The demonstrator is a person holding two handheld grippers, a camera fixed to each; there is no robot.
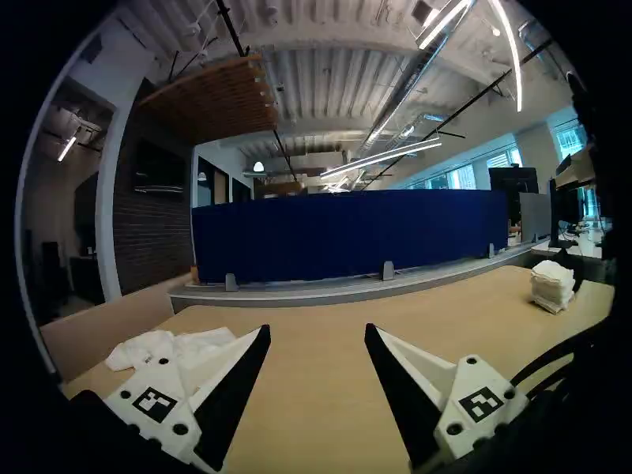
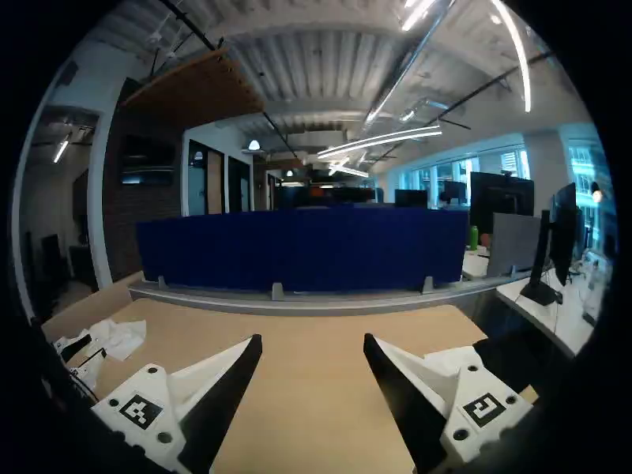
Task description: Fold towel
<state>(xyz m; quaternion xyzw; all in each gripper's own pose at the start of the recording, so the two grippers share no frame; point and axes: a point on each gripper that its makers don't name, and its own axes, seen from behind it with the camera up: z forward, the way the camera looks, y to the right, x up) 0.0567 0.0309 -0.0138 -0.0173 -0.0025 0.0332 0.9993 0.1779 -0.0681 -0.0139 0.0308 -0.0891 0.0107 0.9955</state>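
— What are you made of?
— Matt white plastic on my left gripper point(image 1: 316, 328) and right gripper point(image 2: 312, 338), faced inside with dull black pads point(image 1: 237, 391).
— And around them?
— The table point(image 1: 316, 411) between my jaws is smooth pale wood with a faint sheen. Left of my left jaws, the towel point(image 1: 170, 347) is soft, crumpled white cloth. Ahead, the divider point(image 1: 347, 233) looks like matt blue fabric.

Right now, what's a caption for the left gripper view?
Open left gripper over desk, crumpled towel near, folded stack beyond.
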